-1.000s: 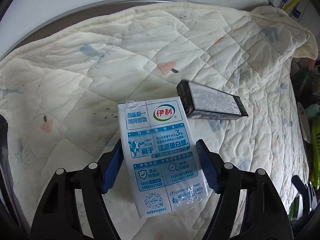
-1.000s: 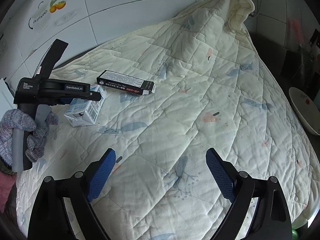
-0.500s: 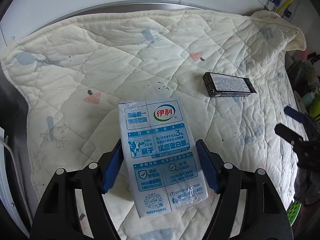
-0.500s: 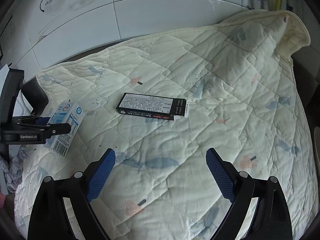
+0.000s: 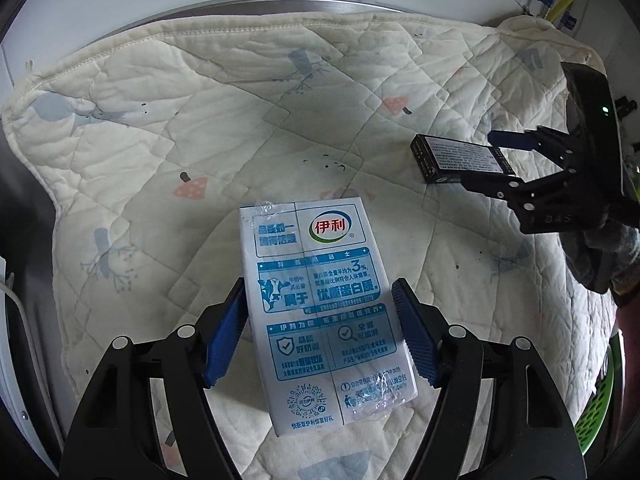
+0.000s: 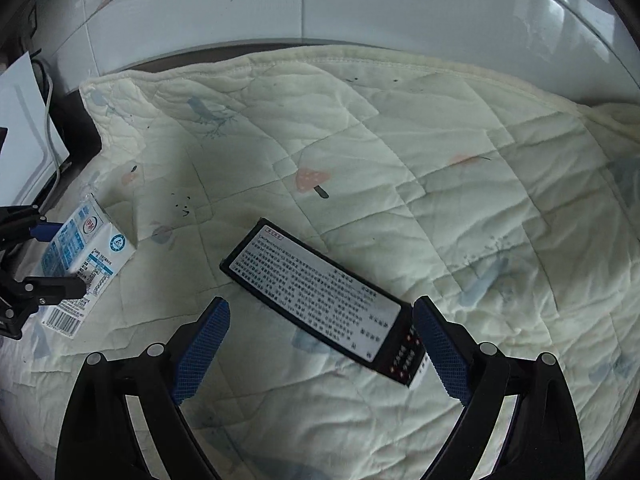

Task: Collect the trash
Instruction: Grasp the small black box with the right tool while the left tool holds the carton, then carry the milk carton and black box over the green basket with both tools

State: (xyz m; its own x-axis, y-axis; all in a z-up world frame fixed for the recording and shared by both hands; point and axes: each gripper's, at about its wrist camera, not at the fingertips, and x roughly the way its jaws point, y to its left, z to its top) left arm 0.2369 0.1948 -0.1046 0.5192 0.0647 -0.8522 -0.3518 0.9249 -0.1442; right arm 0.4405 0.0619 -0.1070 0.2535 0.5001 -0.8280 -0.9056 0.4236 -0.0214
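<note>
Straddling the near end of the flat black rectangular box [image 6: 320, 294], the right hand-held gripper [image 6: 320, 350] is spread wide, its blue pads clear of the box on both sides. Before closing, it should be centred across the box's narrow width and lowered onto the cream quilted blanket [image 6: 440, 152]. Farther left, the white-and-blue milk carton [image 5: 320, 312] is pinched by the left hand-held gripper [image 5: 320, 332], held above the blanket.

left gripper [image 5: 320, 332]: black frame, blue ribbed pads, jaws clamped on both sides of its load | right gripper [image 6: 320, 350]: same build, jaws spread wide, low, nothing pinched
</note>
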